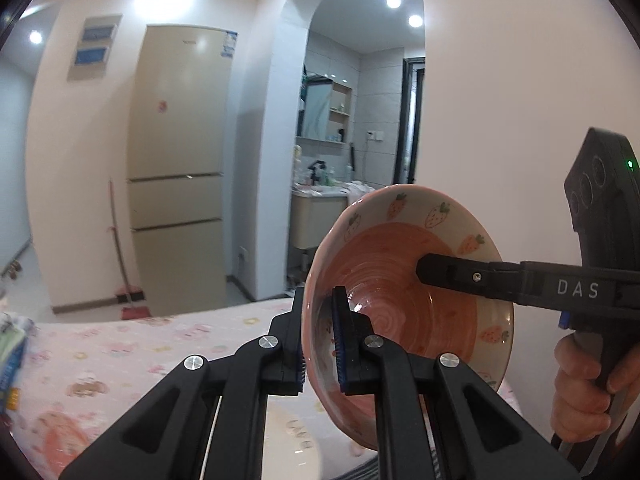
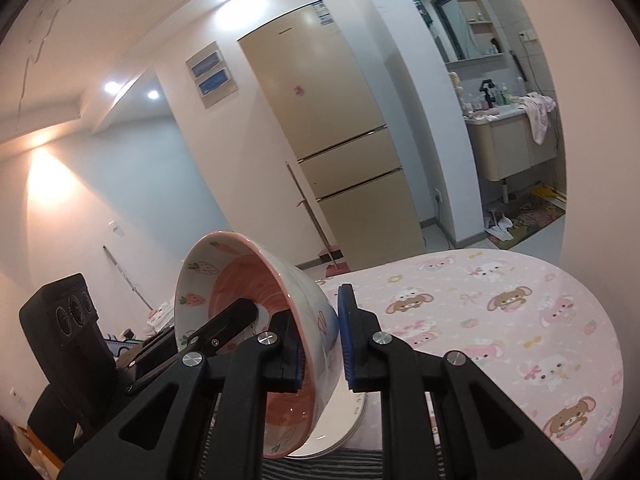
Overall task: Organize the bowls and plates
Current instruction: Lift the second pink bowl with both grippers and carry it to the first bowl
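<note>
Here, the pink strawberry bowl [image 1: 408, 300] is hanging tipped on edge above the white plates [image 2: 340, 432], its wall pinched in the left gripper [image 1: 320, 340] while the right gripper [image 2: 322, 348] is straddling the opposite wall, not clearly clamped.

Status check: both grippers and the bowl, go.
Left gripper clamped on strawberry bowl rim. Right gripper straddling the opposite wall, outer pad apart from it. Bowl tipped on edge, above white plates on the pink tablecloth. Nothing in the way.
</note>
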